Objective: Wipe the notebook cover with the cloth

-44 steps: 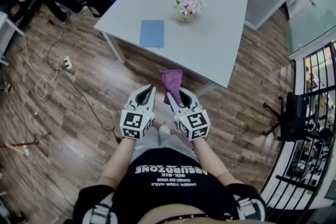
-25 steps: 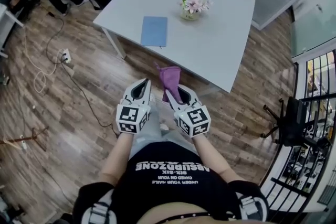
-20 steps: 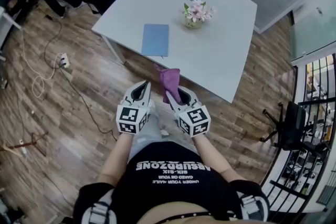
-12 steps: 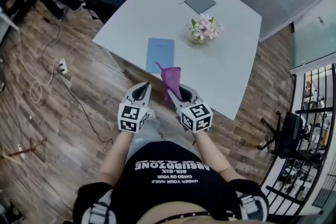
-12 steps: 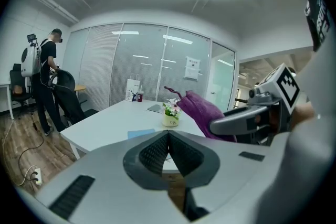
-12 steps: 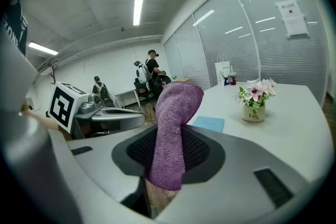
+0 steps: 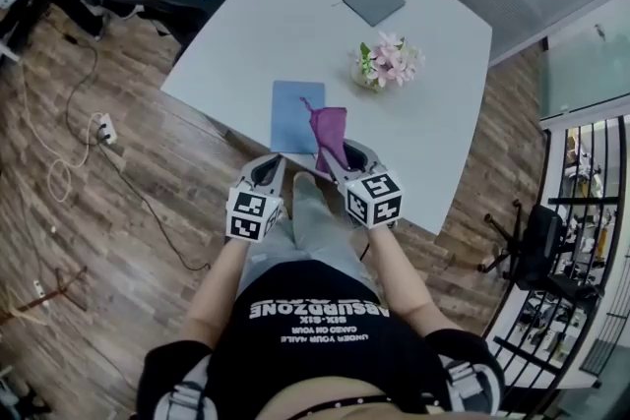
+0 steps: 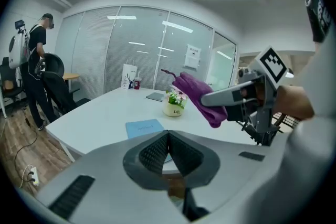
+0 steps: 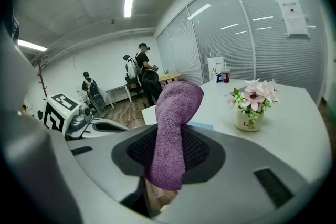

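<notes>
Nearest, by the person's waist, the left gripper (image 7: 273, 164) has its jaws pressed together with nothing in them, and the right gripper (image 7: 342, 155) beside it is clamped on the purple cloth (image 7: 330, 125), which sticks up past its tips. The blue notebook (image 7: 289, 116) lies flat at the front edge of the white table (image 7: 285, 15); the cloth is over its right side, apparently not touching yet. To wipe well, lower the cloth flat onto the cover, stroke lengthwise with light pressure, perhaps pin a corner with the left gripper against sliding, and stay clear of the flower pot (image 7: 386, 66) beyond.
</notes>
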`<state>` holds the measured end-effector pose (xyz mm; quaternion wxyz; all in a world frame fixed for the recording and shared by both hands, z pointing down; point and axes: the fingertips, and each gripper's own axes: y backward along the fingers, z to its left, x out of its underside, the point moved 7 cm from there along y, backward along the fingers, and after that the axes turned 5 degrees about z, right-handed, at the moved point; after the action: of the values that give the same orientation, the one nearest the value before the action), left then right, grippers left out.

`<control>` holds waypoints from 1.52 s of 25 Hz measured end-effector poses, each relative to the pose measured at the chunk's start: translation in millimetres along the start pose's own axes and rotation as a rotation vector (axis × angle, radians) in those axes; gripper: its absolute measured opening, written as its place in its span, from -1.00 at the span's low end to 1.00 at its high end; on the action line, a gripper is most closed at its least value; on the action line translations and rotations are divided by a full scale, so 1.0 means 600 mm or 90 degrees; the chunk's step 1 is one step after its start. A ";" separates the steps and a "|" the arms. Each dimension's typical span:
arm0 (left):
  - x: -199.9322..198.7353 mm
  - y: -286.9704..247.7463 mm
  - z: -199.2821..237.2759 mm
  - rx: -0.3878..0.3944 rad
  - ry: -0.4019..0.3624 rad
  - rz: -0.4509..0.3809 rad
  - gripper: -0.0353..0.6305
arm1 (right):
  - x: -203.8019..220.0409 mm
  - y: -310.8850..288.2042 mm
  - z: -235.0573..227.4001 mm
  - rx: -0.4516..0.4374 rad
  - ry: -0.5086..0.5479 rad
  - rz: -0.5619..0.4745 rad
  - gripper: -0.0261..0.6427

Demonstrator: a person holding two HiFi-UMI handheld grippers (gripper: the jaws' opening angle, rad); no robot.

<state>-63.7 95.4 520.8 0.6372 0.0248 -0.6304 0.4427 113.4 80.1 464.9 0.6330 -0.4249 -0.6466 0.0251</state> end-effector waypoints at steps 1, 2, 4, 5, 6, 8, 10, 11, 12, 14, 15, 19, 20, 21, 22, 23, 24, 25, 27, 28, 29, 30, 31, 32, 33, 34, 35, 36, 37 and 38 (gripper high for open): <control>0.002 -0.013 0.007 -0.001 0.003 0.008 -0.84 | -0.008 -0.009 -0.010 -0.001 -0.003 0.001 -0.54; 0.003 -0.025 0.015 -0.002 0.008 0.016 -0.84 | -0.016 -0.019 -0.019 -0.004 -0.005 0.003 -0.54; 0.004 -0.047 0.032 -0.003 0.022 0.029 -0.84 | -0.029 -0.042 -0.037 -0.010 -0.001 0.009 -0.54; 0.004 -0.058 0.040 -0.005 0.031 0.039 -0.84 | -0.035 -0.056 -0.045 -0.014 0.003 0.015 -0.54; 0.005 -0.068 0.048 -0.007 0.041 0.053 -0.84 | -0.041 -0.070 -0.053 -0.019 0.008 0.023 -0.54; 0.010 -0.083 0.060 -0.013 0.056 0.085 -0.84 | -0.053 -0.097 -0.067 -0.030 0.021 0.044 -0.54; 0.013 -0.096 0.071 -0.017 0.060 0.107 -0.84 | -0.068 -0.127 -0.079 -0.038 0.038 0.067 -0.54; 0.015 -0.105 0.078 -0.018 0.060 0.117 -0.84 | -0.075 -0.144 -0.087 -0.042 0.048 0.077 -0.54; 0.020 -0.117 0.085 -0.016 0.060 0.128 -0.84 | -0.082 -0.163 -0.095 -0.045 0.056 0.087 -0.53; 0.037 -0.147 0.094 -0.009 0.060 0.159 -0.84 | -0.089 -0.203 -0.115 -0.051 0.069 0.110 -0.53; 0.046 -0.161 0.095 -0.005 0.057 0.177 -0.84 | -0.089 -0.222 -0.124 -0.051 0.074 0.124 -0.53; 0.061 -0.186 0.101 -0.004 0.069 0.207 -0.84 | -0.080 -0.293 -0.150 -0.045 0.097 0.188 -0.53; 0.062 -0.190 0.105 -0.006 0.075 0.208 -0.84 | -0.078 -0.310 -0.156 -0.043 0.101 0.202 -0.53; 0.063 -0.195 0.109 -0.007 0.078 0.211 -0.84 | -0.076 -0.327 -0.163 -0.040 0.104 0.216 -0.53; 0.065 -0.200 0.113 -0.008 0.079 0.216 -0.84 | -0.074 -0.342 -0.169 -0.036 0.106 0.231 -0.53; 0.067 -0.204 0.116 -0.009 0.079 0.223 -0.84 | -0.070 -0.356 -0.175 -0.033 0.107 0.245 -0.53; 0.070 -0.207 0.119 -0.010 0.079 0.230 -0.84 | -0.065 -0.369 -0.179 -0.031 0.108 0.259 -0.53; 0.073 -0.210 0.121 -0.011 0.079 0.238 -0.84 | -0.060 -0.380 -0.182 -0.028 0.110 0.275 -0.53; 0.077 -0.212 0.125 -0.010 0.080 0.248 -0.84 | -0.050 -0.400 -0.186 -0.019 0.117 0.308 -0.53; 0.078 -0.211 0.126 -0.007 0.082 0.248 -0.84 | -0.043 -0.408 -0.186 -0.013 0.121 0.326 -0.53; 0.079 -0.209 0.126 -0.003 0.086 0.247 -0.84 | -0.036 -0.414 -0.187 -0.004 0.125 0.344 -0.52; 0.080 -0.208 0.127 0.002 0.092 0.244 -0.84 | -0.028 -0.420 -0.189 0.006 0.127 0.361 -0.52; 0.080 -0.207 0.128 0.009 0.096 0.242 -0.84 | -0.021 -0.425 -0.189 0.016 0.126 0.374 -0.52; 0.080 -0.207 0.130 0.016 0.099 0.240 -0.84 | -0.017 -0.428 -0.189 0.024 0.122 0.381 -0.52; 0.079 -0.207 0.132 0.023 0.100 0.240 -0.84 | -0.016 -0.431 -0.189 0.030 0.118 0.383 -0.52; 0.078 -0.207 0.133 0.028 0.100 0.241 -0.84 | -0.018 -0.432 -0.187 0.032 0.114 0.383 -0.52; 0.077 -0.207 0.134 0.031 0.098 0.242 -0.84 | -0.019 -0.434 -0.185 0.031 0.110 0.383 -0.52; 0.077 -0.208 0.134 0.031 0.094 0.244 -0.84 | -0.019 -0.435 -0.182 0.027 0.108 0.383 -0.52; 0.077 -0.208 0.133 0.029 0.087 0.247 -0.84 | -0.018 -0.437 -0.179 0.021 0.107 0.384 -0.52; 0.077 -0.210 0.131 0.026 0.079 0.250 -0.84 | -0.017 -0.439 -0.176 0.015 0.105 0.385 -0.52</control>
<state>-58.6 -2.6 641.1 0.5757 -0.1131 -0.5735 0.5718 63.9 -147.0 628.0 0.6523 -0.5911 -0.4368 0.1853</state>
